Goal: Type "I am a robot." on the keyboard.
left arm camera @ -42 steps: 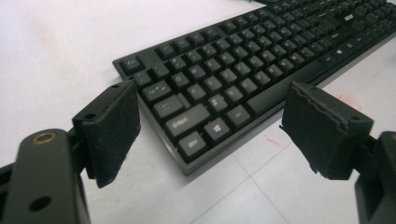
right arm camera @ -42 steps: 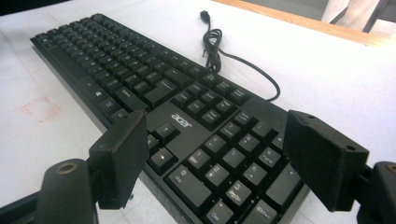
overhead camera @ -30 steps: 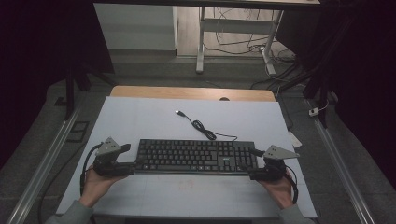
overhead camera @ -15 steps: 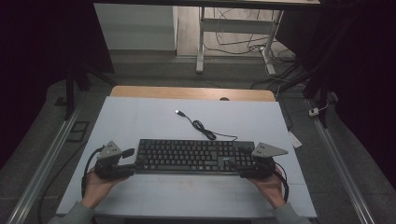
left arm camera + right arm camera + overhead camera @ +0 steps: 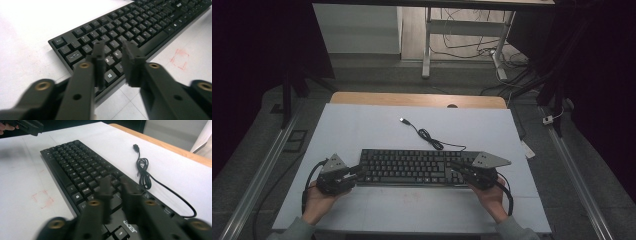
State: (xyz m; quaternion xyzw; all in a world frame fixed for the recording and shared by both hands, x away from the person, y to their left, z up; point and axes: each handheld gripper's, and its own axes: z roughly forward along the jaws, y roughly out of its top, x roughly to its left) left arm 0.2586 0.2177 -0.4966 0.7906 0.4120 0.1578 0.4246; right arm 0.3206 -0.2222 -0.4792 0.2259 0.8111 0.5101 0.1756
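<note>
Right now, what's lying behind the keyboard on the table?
Behind the keyboard its own black cable lies loosely coiled on the white table, ending in a USB plug. Where it joins the keyboard is hidden.

A white sheet (image 5: 362,125) covers the bench, whose wooden edge (image 5: 412,99) shows along the far side. A faint red square (image 5: 180,59) is drawn on the sheet. Beyond the bench, metal legs (image 5: 427,45) stand on the floor among loose cables (image 5: 462,42).
</note>
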